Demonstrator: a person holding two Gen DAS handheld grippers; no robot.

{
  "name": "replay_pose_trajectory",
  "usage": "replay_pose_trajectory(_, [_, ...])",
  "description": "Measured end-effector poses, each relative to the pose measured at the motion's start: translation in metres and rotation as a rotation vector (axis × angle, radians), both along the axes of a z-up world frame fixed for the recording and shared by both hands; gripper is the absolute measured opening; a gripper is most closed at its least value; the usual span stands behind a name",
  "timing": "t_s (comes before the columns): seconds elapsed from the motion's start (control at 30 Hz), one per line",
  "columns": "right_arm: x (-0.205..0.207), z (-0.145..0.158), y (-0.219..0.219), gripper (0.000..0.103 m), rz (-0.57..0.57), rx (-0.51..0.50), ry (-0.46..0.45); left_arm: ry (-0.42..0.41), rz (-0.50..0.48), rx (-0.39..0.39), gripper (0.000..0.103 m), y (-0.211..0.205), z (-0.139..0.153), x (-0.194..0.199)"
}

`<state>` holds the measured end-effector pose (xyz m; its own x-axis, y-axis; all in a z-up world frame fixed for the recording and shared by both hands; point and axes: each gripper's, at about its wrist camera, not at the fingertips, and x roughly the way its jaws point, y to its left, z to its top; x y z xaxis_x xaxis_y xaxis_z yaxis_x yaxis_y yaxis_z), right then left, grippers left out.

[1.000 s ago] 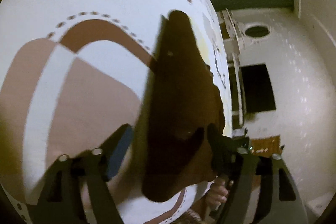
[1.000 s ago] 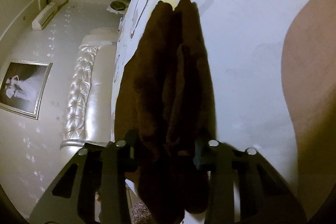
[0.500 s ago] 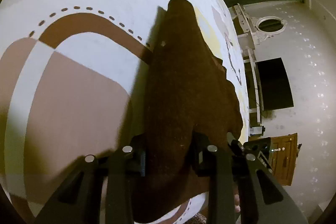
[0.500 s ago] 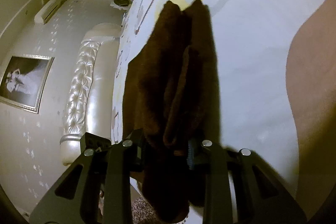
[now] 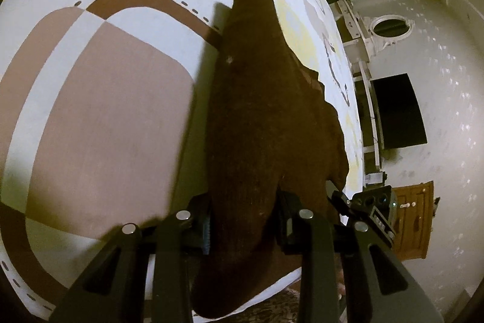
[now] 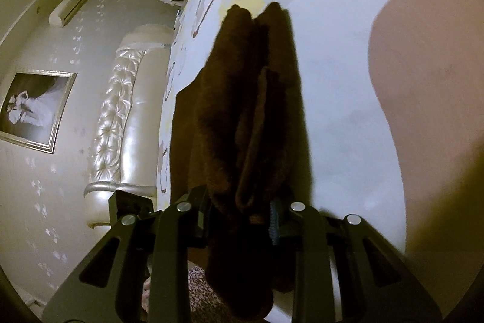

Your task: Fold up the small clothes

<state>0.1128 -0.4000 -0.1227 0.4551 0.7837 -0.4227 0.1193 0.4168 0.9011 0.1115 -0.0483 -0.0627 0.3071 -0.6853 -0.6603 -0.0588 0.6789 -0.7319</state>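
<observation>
A dark brown fuzzy garment (image 5: 260, 117) hangs bunched above a patterned bed sheet (image 5: 99, 99). My left gripper (image 5: 243, 220) is shut on one end of it, the cloth filling the gap between the fingers. In the right wrist view the same brown garment (image 6: 242, 117) hangs in long folds, and my right gripper (image 6: 239, 217) is shut on its other end. The other gripper's black body (image 5: 372, 205) shows close at the right of the left wrist view.
The sheet (image 6: 348, 56) is white with brown, tan and yellow shapes. A padded cream headboard (image 6: 121, 117), a framed photo (image 6: 33, 108) and an air conditioner (image 6: 66, 8) show in the right wrist view. A white dresser with a mirror (image 5: 390, 29) and a wooden door (image 5: 414, 220) show in the left.
The left gripper went from open beside the garment to shut on it. Both grippers lifted slightly with the cloth, which hangs longer.
</observation>
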Motion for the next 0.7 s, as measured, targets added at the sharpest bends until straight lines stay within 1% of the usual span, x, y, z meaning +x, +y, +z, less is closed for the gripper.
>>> replay_pose_trajectory(0.17, [-0.001,-0.005,-0.002,0.026,-0.003,0.007,0.000,-0.006,-0.006,0.004,0.032,0.002,-0.002,0.004])
replay_pose_trajectory(0.37, [-0.001,-0.007,-0.002,0.026,-0.003,0.009,0.001,-0.022,-0.017,0.012,0.034,0.002,-0.003,-0.004])
replay_pose_trajectory(0.7, [0.000,-0.005,-0.004,0.028,-0.012,0.031,0.005,-0.066,-0.051,0.029,0.042,-0.001,-0.002,-0.009])
